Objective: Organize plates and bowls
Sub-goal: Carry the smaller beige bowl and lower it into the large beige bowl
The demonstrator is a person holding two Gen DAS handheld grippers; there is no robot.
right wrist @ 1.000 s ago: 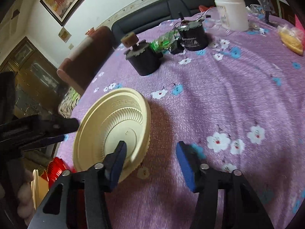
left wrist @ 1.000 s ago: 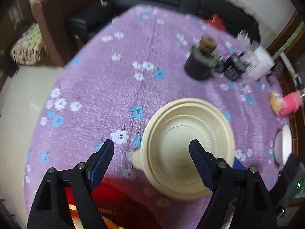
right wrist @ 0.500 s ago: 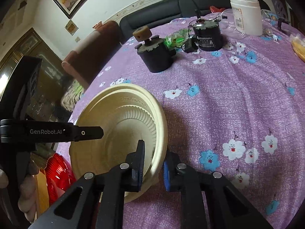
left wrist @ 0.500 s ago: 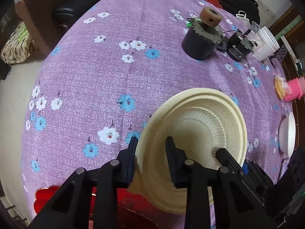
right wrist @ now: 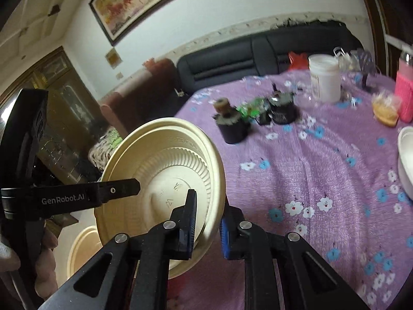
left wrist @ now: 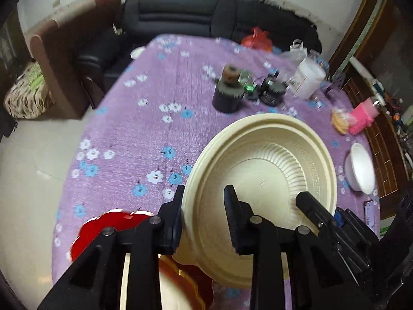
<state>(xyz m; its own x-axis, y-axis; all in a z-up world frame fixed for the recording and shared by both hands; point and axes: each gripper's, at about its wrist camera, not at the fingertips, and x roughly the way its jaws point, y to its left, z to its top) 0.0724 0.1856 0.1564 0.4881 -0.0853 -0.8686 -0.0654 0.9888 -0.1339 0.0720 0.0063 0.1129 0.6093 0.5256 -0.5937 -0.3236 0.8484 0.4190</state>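
Note:
A stack of nested cream bowls [left wrist: 268, 170] hangs tilted above the purple flowered tablecloth [left wrist: 144, 129]. My left gripper [left wrist: 205, 214] is shut on the stack's near left rim, one finger outside and one inside. In the right wrist view my right gripper [right wrist: 206, 227] is shut on the opposite rim of the cream bowls [right wrist: 160, 178], and the left gripper's finger [right wrist: 121, 190] reaches in from the left. Under the stack lie a red plate [left wrist: 111, 224] and a cream plate [left wrist: 144, 284]. A white bowl [left wrist: 361, 168] sits at the table's right edge.
Two dark cylindrical motors [left wrist: 228, 95] and a white jar [left wrist: 308, 80] stand at the far side. A pink bottle [left wrist: 362, 116] and a snack bag [left wrist: 339, 122] sit at the right. A black sofa [left wrist: 206, 18] lies behind the table. A person's hand [right wrist: 10, 258] holds the left gripper.
Both grippers closed on opposite rims of the cream bowl stack, then lifted it off the cloth. The stack now hangs tilted, and the red and cream plates show beneath it.

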